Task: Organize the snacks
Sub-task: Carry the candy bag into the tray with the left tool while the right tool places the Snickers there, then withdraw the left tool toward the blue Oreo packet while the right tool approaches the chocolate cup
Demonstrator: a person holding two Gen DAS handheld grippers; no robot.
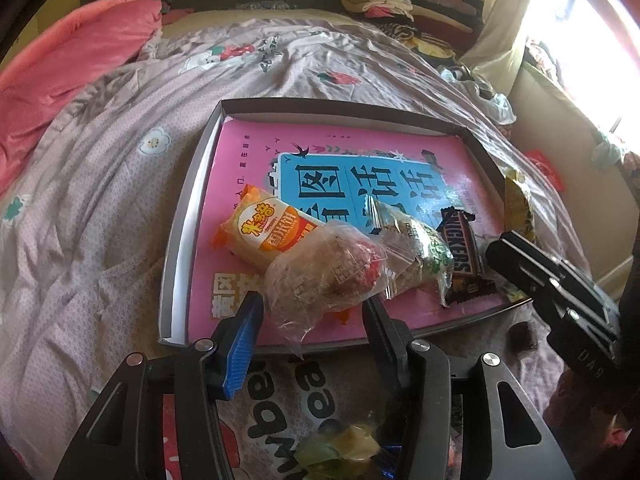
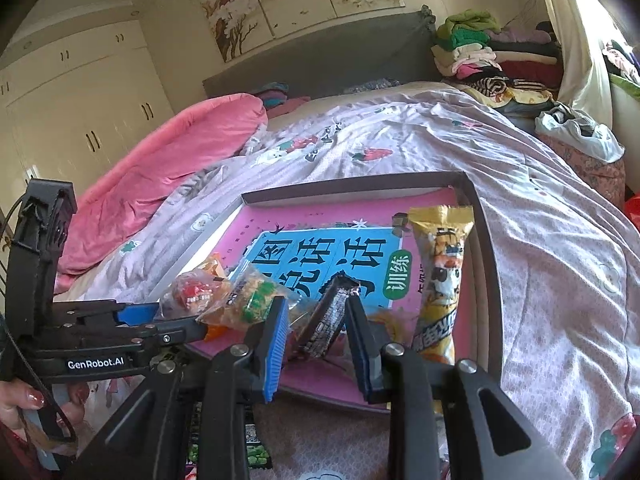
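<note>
Left gripper [image 1: 312, 320]: black frame, silver screws, blue ribbed pads; "GenRobot.AI" printed white on its side. Right gripper [image 2: 316, 334]: same build. Hand [image 2: 24, 404] shows red-painted nails.

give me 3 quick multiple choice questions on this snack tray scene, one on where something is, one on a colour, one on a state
1. Where does the Snickers bar lie?
A. in the shallow box, right of the green-printed packet
B. on the pink blanket
C. on the clothes pile

2. What colour are the pads of the right claw?
A. red
B. blue
C. yellow

3. How does the left claw stand?
A. shut on the orange rice cracker pack
B. out of view
C. open, a clear-wrapped snack between its fingers

Answers: 1 A, the bar rests on the pink book inside the box. 2 B, ribbed blue facing shows. 3 C, gaps show on both sides of the wrapper.
</note>
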